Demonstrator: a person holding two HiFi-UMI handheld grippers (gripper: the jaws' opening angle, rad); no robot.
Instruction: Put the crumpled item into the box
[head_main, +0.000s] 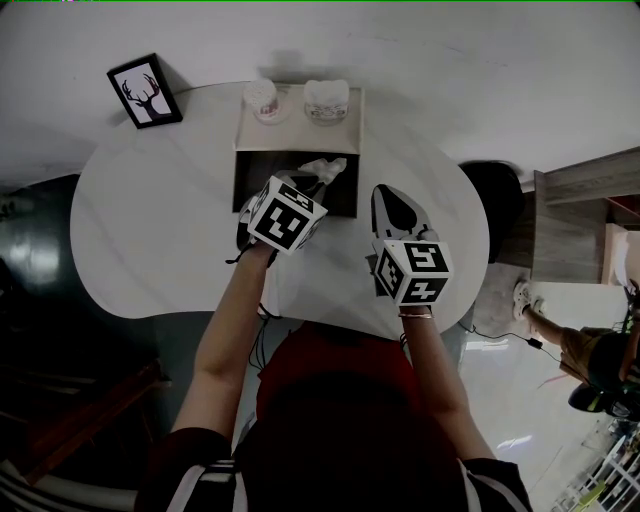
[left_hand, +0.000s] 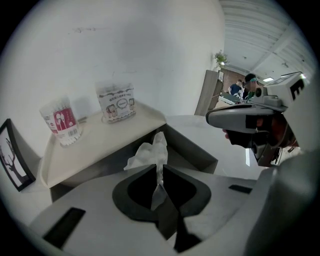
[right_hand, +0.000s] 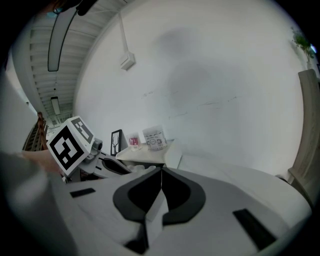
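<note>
A white crumpled tissue (left_hand: 150, 154) is pinched in my left gripper (left_hand: 160, 169), whose jaws are shut on its lower end. In the head view the tissue (head_main: 327, 168) hangs over the dark open box (head_main: 258, 185) at the table's far middle, with the left gripper (head_main: 316, 187) at the box's front edge. The box's grey walls (left_hand: 192, 150) show just beyond the jaws. My right gripper (head_main: 386, 197) is to the right of the box, above the table, and shut on nothing (right_hand: 161, 171).
A cream shelf (head_main: 350, 120) on the box's far side carries two clear containers of cotton swabs (head_main: 266, 100) (head_main: 327, 99). A framed deer picture (head_main: 146, 91) stands at the table's far left. The round white table (head_main: 150, 240) meets a white wall. Wooden furniture (head_main: 585, 225) is at right.
</note>
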